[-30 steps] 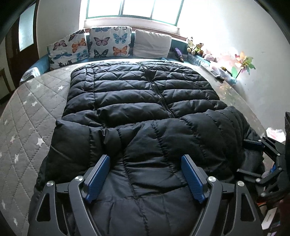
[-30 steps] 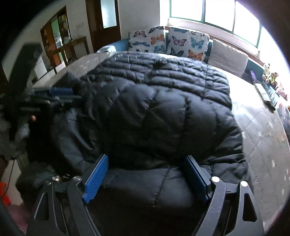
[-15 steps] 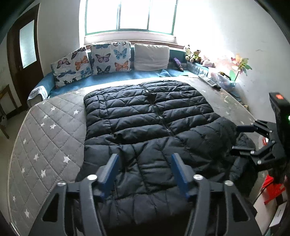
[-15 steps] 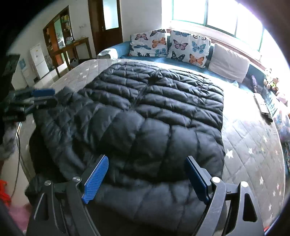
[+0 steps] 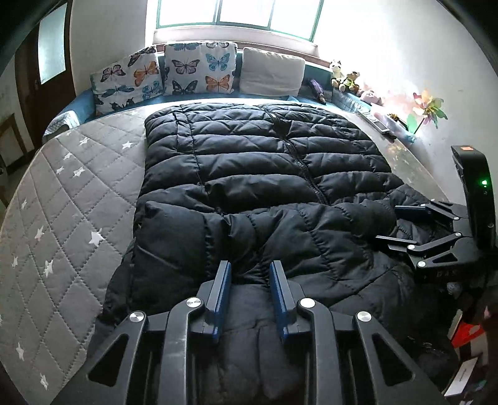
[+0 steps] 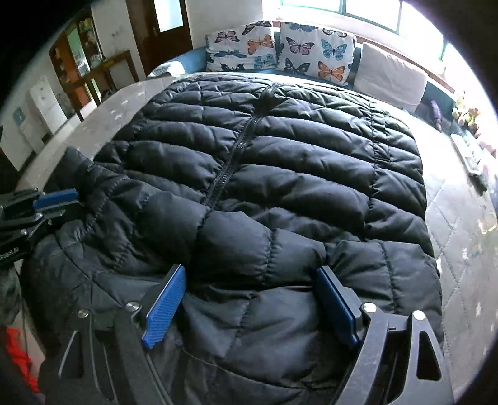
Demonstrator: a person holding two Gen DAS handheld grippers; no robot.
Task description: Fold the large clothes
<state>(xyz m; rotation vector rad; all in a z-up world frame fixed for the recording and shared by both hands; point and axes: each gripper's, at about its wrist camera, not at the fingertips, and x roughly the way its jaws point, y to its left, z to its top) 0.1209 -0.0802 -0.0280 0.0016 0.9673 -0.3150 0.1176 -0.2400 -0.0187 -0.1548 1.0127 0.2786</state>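
My left gripper (image 5: 250,274), jaws just narrowed, pinches the near hem of the black puffer jacket (image 5: 261,174) on the bed (image 5: 62,193), my right gripper (image 6: 249,280) gapes, its label unreadable.

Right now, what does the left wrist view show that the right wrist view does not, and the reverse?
Only the left wrist view shows the pinwheel by the wall and the right tool from the side. Only the right wrist view shows the white cabinet and wooden shelves. Both show the black jacket on the bed, the butterfly pillows and the window.
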